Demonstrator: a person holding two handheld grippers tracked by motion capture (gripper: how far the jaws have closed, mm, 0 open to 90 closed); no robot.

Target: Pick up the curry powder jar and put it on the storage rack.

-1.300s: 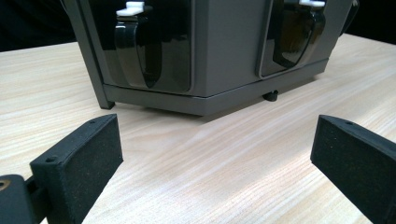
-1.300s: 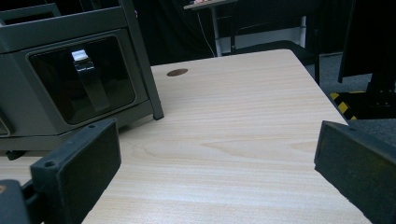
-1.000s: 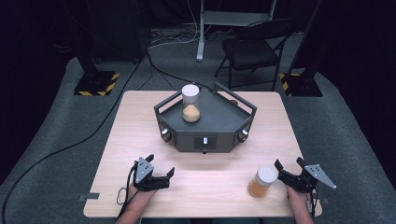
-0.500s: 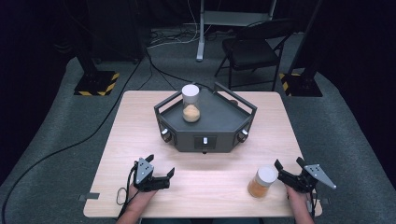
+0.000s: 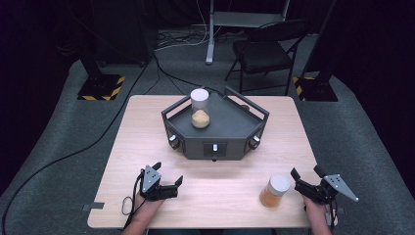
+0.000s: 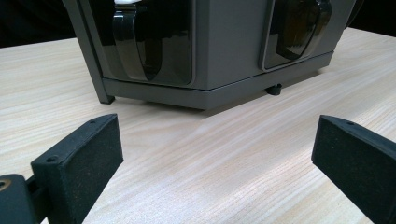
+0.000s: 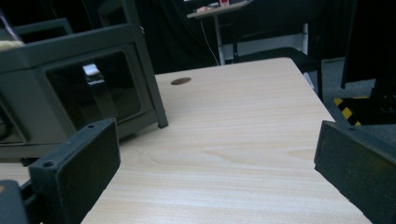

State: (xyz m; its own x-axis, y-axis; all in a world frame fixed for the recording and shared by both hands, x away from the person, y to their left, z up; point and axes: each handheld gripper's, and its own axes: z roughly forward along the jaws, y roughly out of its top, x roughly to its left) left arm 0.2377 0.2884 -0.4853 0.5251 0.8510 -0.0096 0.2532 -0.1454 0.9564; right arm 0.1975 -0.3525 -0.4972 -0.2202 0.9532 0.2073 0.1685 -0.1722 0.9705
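Left gripper [image 5: 169, 182] lying on table [image 5: 147, 127], jaws spread, gripping nothing. Right gripper [image 5: 304, 184] likewise spread, empty; jar [image 5: 275, 191] standing just beside its tips. Second jar [image 5: 200, 108] sitting on tray [image 5: 235, 128] ahead. No grasp begun.

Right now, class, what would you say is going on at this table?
A person holds a two-jaw gripper in each hand at a wooden table. The left gripper and the right gripper are both open and hold nothing. One white-capped jar of tan powder stands on the grey device; a second jar stands on the table just beside the right gripper, untouched.
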